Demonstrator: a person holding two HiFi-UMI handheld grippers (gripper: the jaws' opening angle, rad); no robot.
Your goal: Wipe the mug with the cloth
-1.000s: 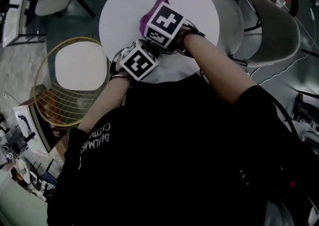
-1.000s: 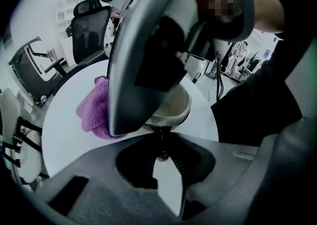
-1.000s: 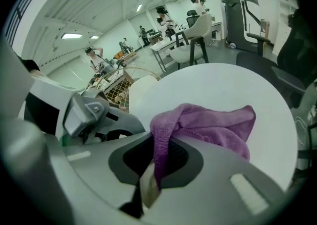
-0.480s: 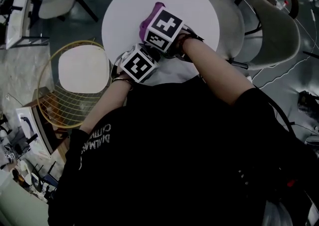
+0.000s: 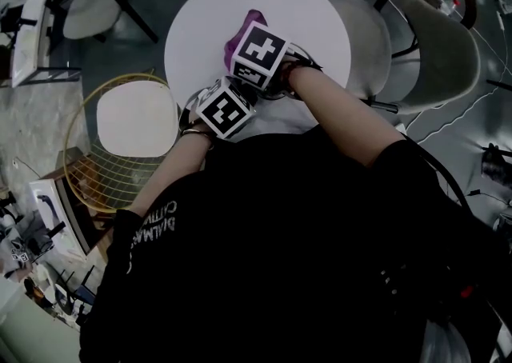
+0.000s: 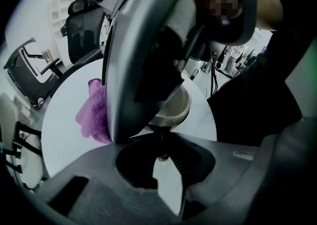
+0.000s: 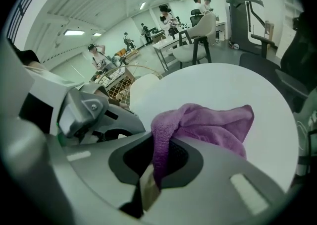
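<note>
Both point steeply down: left claw (image 6: 161, 137), just closing tighter, pinches mug (image 6: 176, 109); right claw (image 7: 159, 153) clamps cloth (image 7: 213, 125).

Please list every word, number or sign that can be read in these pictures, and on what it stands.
White print on the person's black sleeve: two lines, upside down, too blurred to read.
Nearer cube and farther cube: black-and-white square markers, no letters.
Nothing else is legible.

Round white table (image 5: 312, 9), purple cloth (image 5: 254, 19) on top.
</note>
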